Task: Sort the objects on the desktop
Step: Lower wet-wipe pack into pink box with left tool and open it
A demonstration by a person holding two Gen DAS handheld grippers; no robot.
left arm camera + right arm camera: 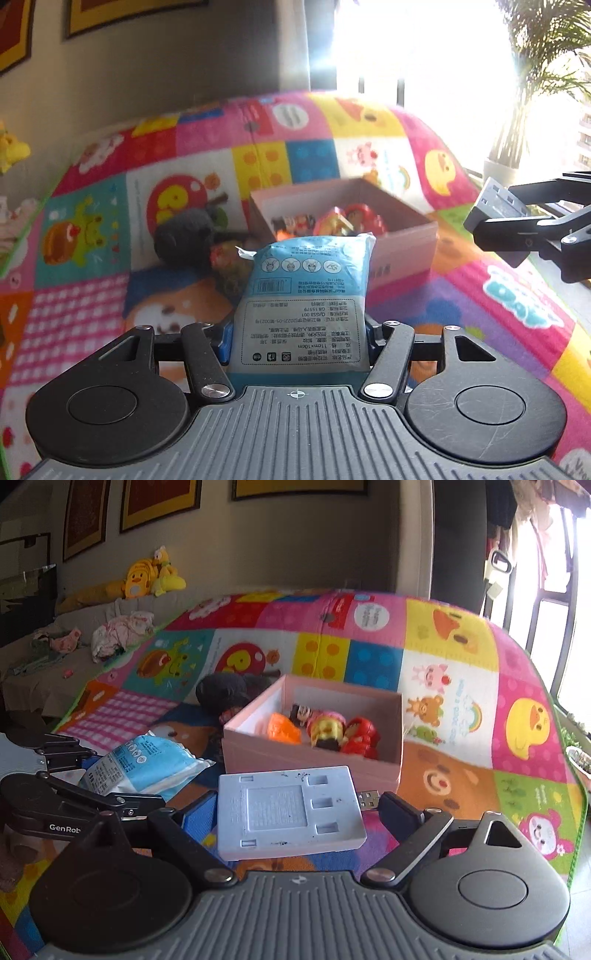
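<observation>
In the left wrist view my left gripper (299, 332) is shut on a blue and grey wipes pack (303, 295), which stands up between the fingers above the play mat. In the right wrist view my right gripper (295, 806) is shut on a flat pale-blue plastic slab (288, 808) with a USB plug (369, 798) at its right side. A pink cardboard box (314, 755) lies just beyond it, holding an orange toy (282, 730), a yellow and pink figure (327, 732) and a red toy (362, 736). The left gripper (122, 801) with the pack (147, 762) shows at the left.
A colourful patchwork play mat (458, 657) covers the surface. A dark plush thing (225, 690) lies left of the box. Yellow soft toys (147, 578) and clothes sit on a sofa at the far left. A bright window and a potted palm (517, 110) are at the right.
</observation>
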